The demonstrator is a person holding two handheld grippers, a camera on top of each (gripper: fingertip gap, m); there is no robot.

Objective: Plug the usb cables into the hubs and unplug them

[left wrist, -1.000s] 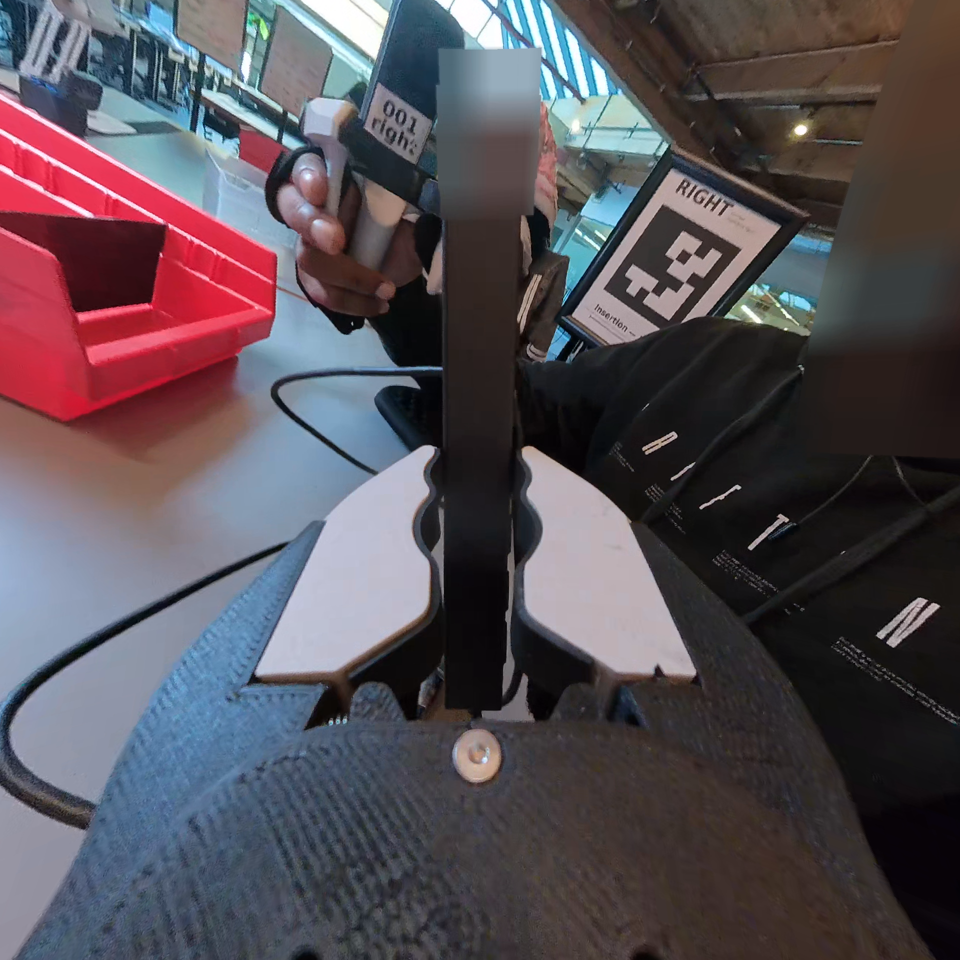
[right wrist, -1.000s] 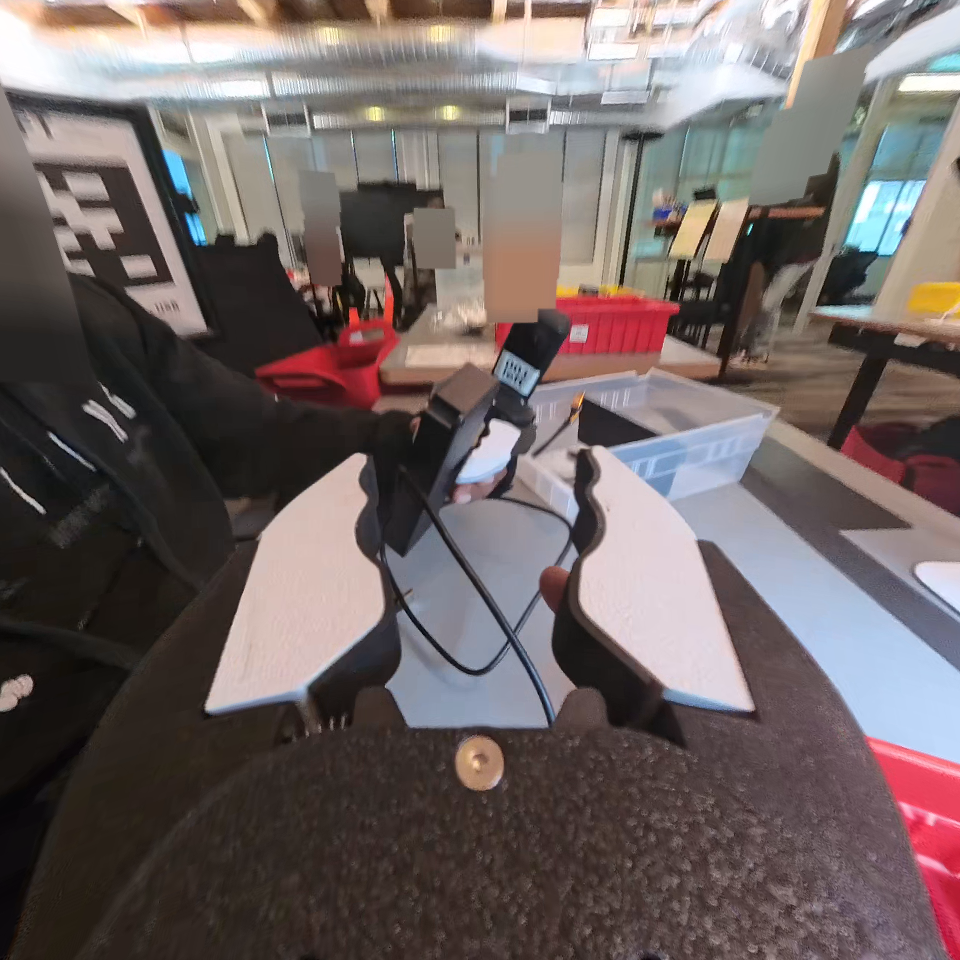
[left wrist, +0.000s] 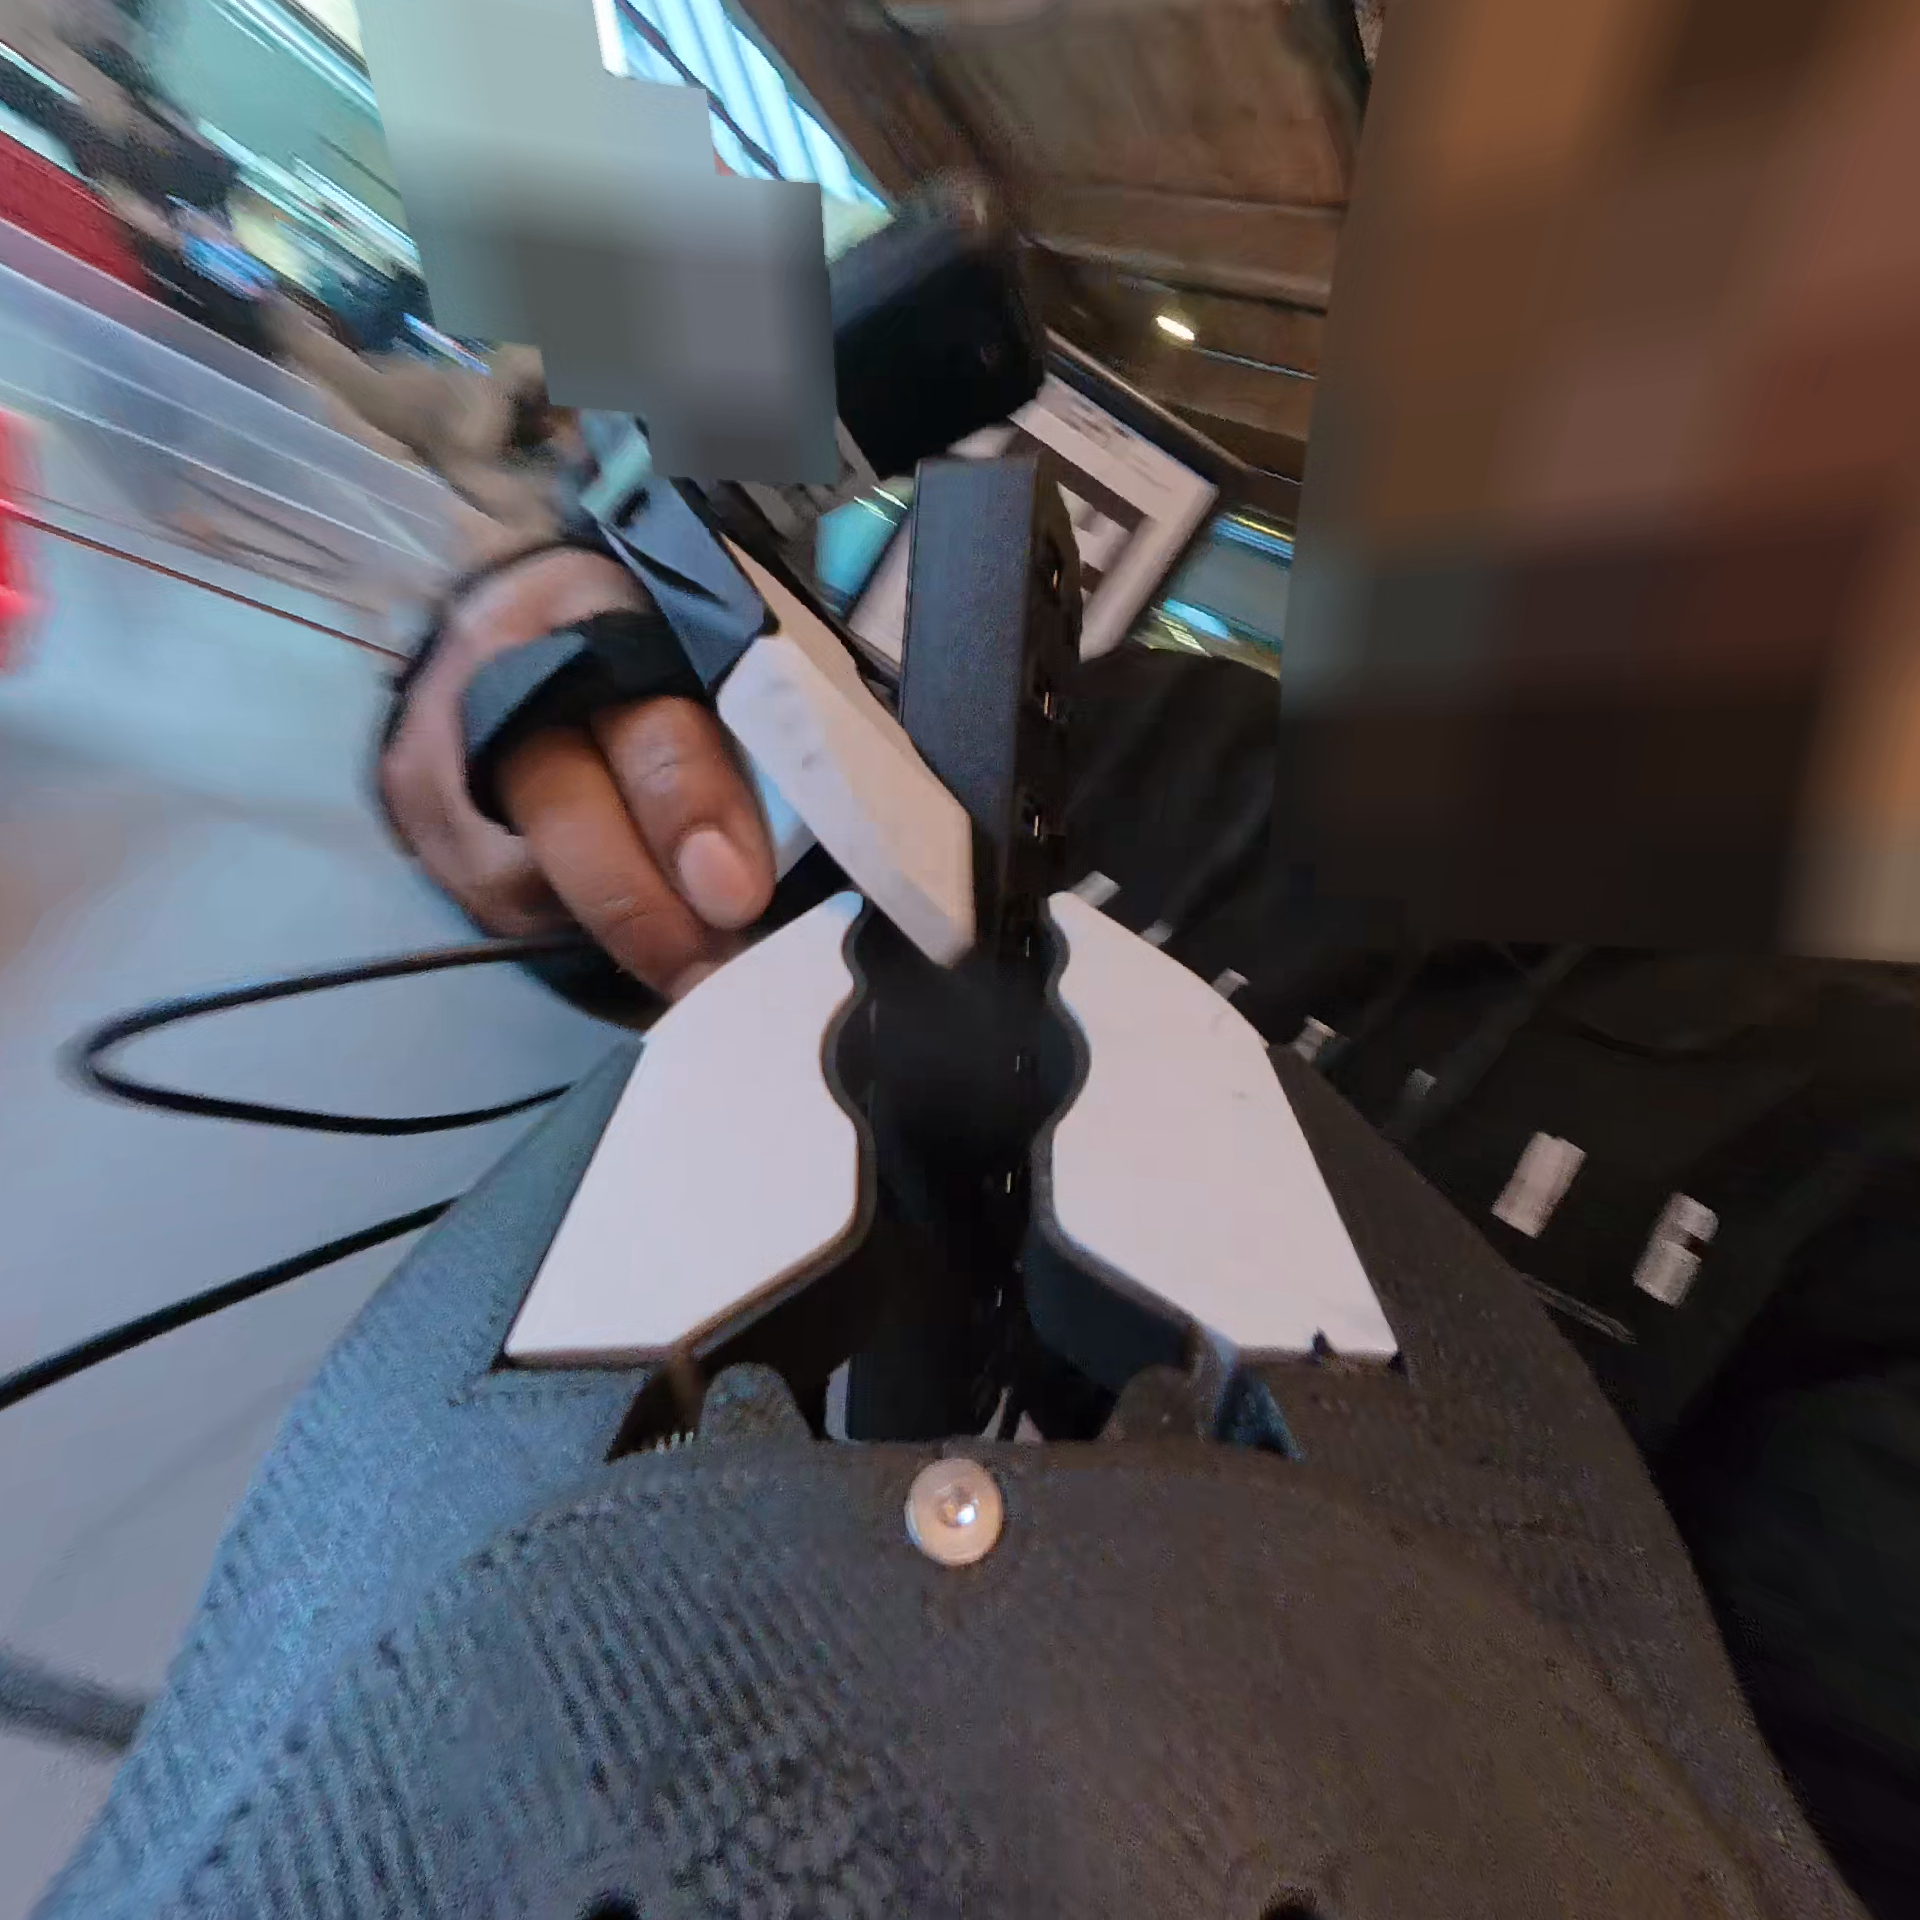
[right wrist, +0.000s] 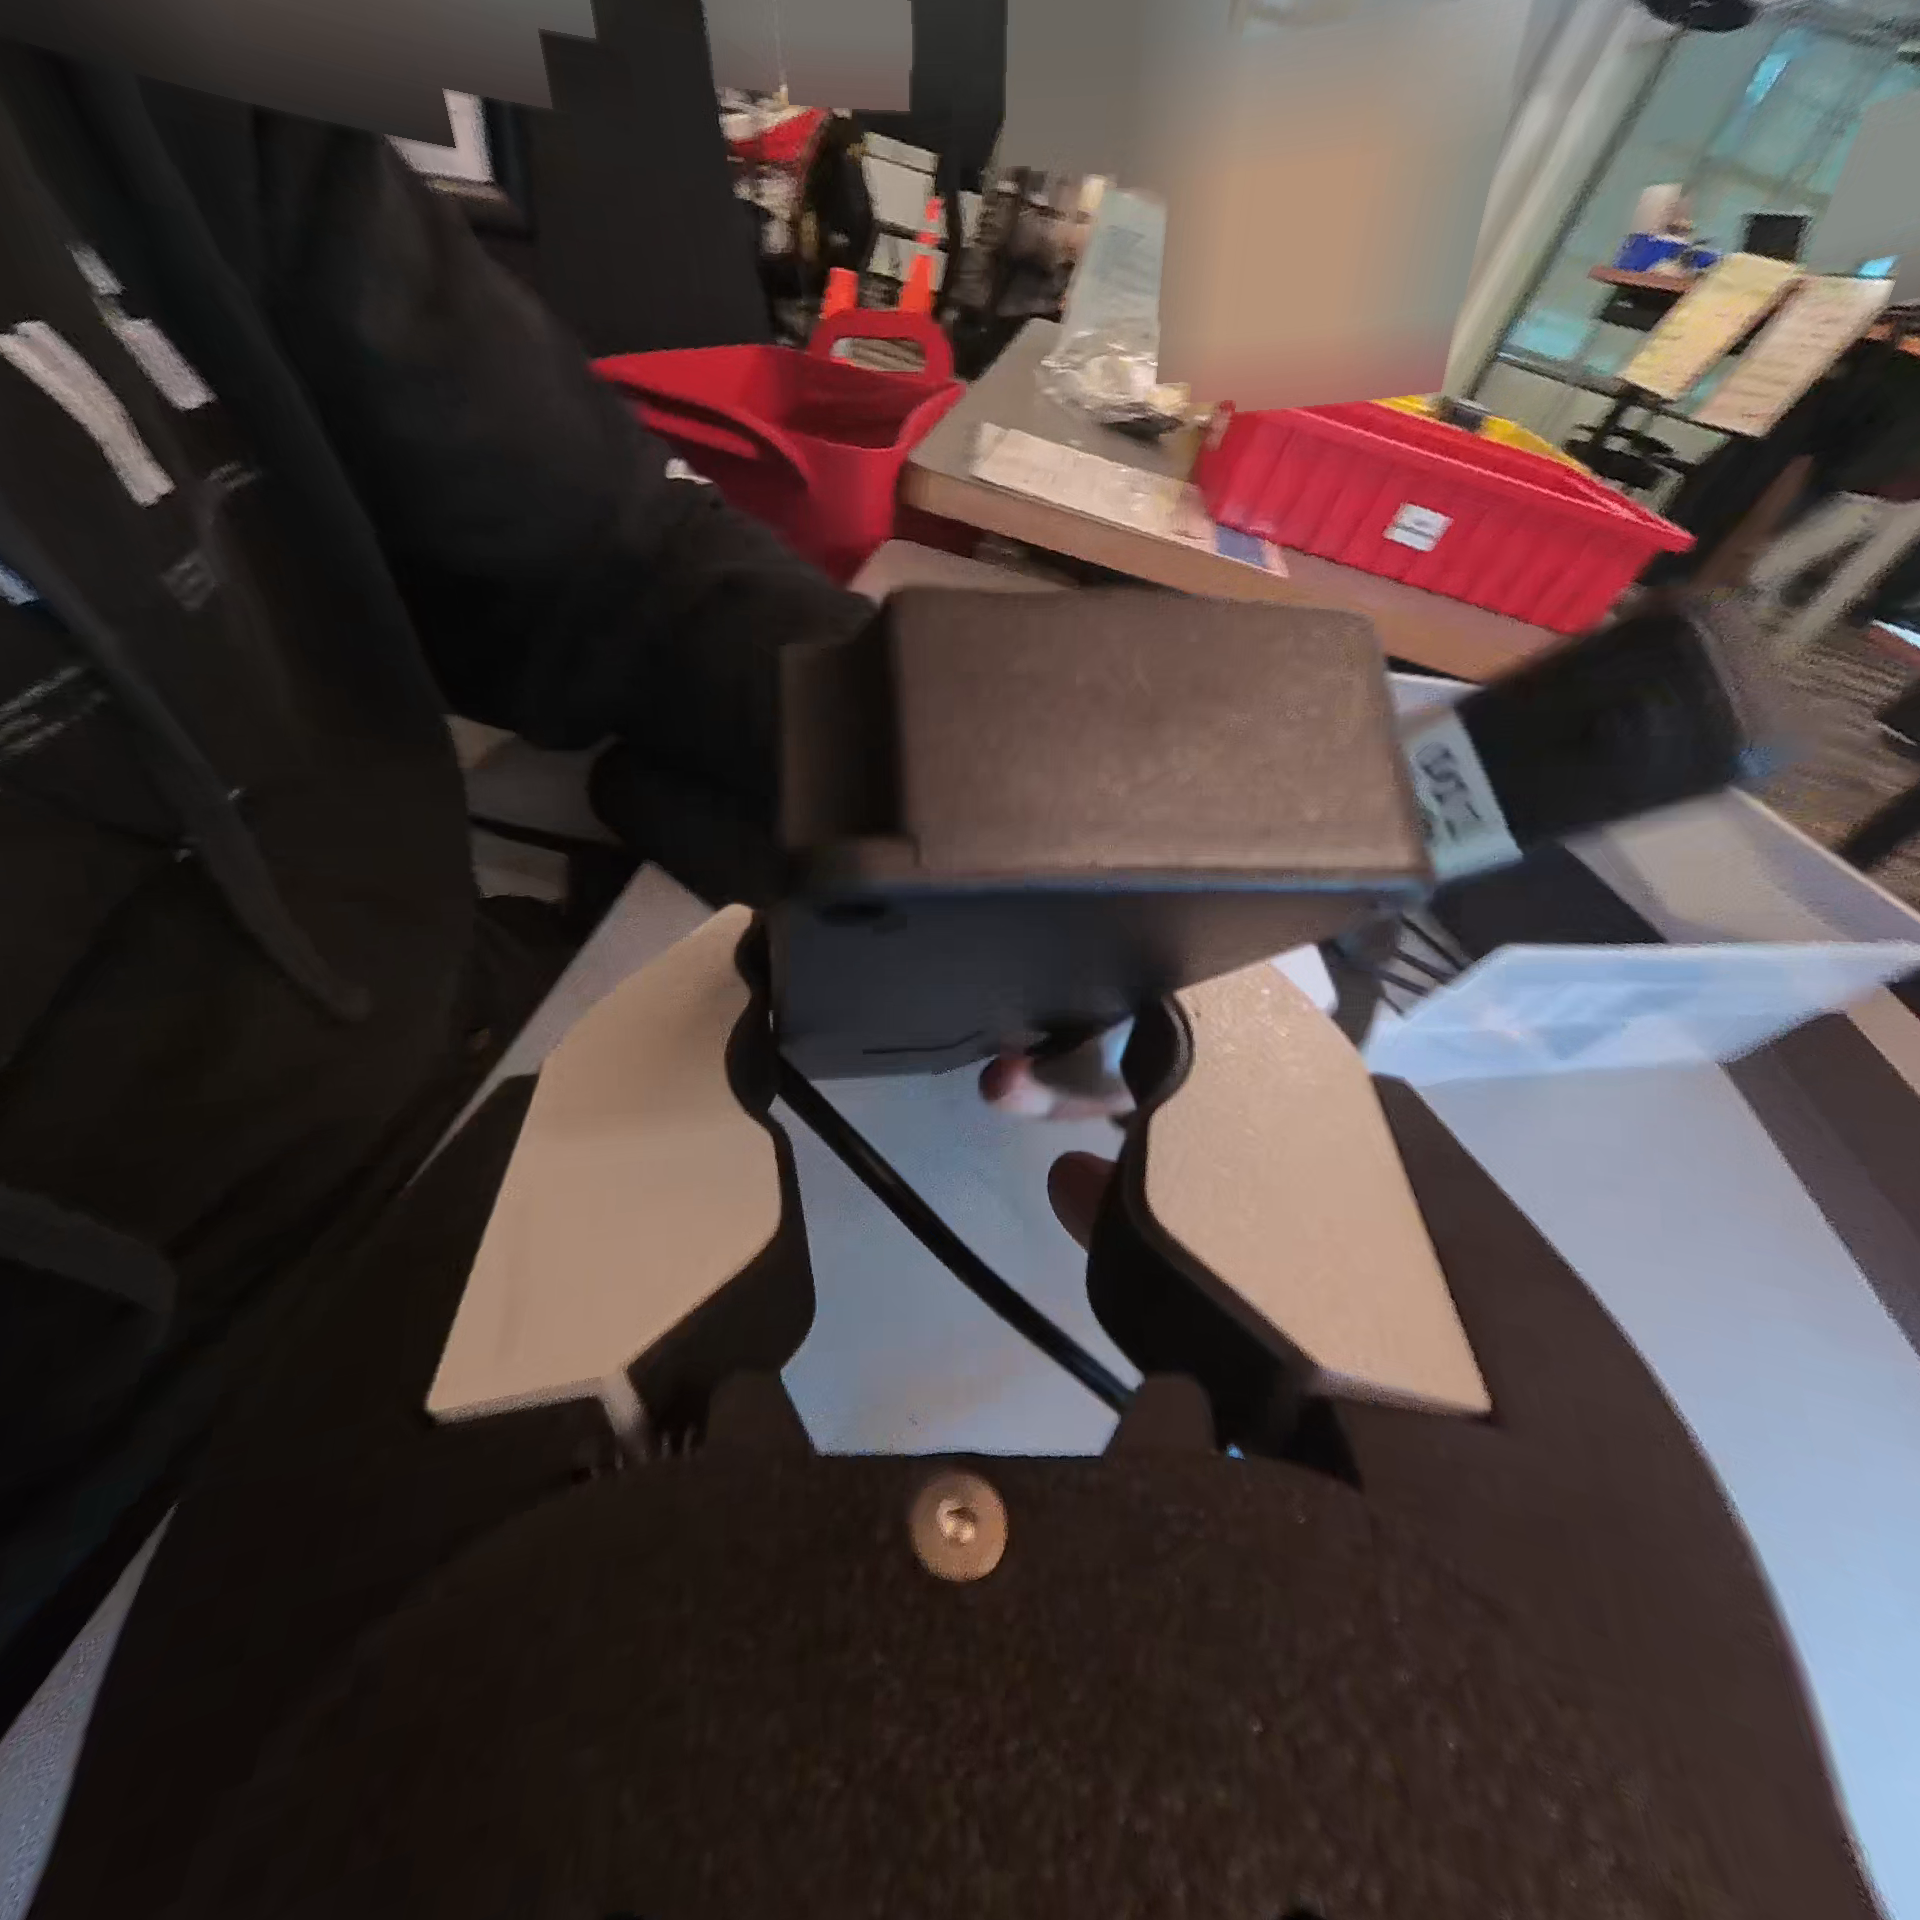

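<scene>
While standing upright between the left gripper's (left wrist: 956, 997) narrowed fingers (left wrist: 717, 1143), hub (left wrist: 971, 665) being clamped; right gripper (right wrist: 951, 997) gaping wide, fingers (right wrist: 1278, 1174) empty, just short of the hub's end. Cable (right wrist: 935, 1226) crossing the gap, table (right wrist: 1621, 1226) lying below.

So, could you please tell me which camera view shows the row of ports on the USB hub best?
The left wrist view: the hub stands upright, clamped in the left gripper, its port edge turned to the camera. The right wrist view shows only the hub's broad flat face, no ports, just beyond the open right gripper.
</scene>
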